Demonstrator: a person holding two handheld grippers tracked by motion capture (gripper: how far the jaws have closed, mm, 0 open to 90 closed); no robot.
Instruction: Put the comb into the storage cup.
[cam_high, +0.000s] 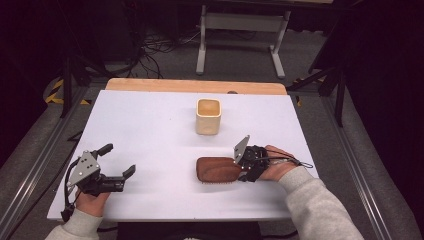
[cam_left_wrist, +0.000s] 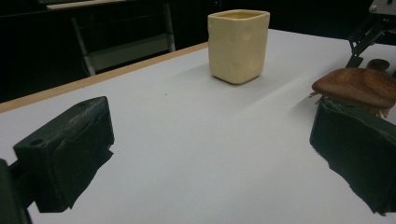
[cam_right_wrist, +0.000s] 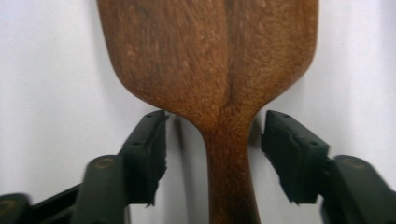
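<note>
Hairbrush (cam_high: 218, 169) lies bristles-down on the near right of the counter (cam_high: 150, 130). Your left claw (cam_high: 120, 160) gapes wide with nothing in it, well clear. Your right claw (cam_right_wrist: 212, 154) straddles the handle, pads half-closed and not touching. Squeeze off-center and the brush could twist or skid away.

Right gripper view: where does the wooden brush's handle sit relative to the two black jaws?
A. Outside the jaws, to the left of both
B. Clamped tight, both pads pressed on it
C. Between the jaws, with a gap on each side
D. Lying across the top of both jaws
C: the wooden brush's handle runs up between the jaws of the right gripper, with white table visible on both sides.
</note>
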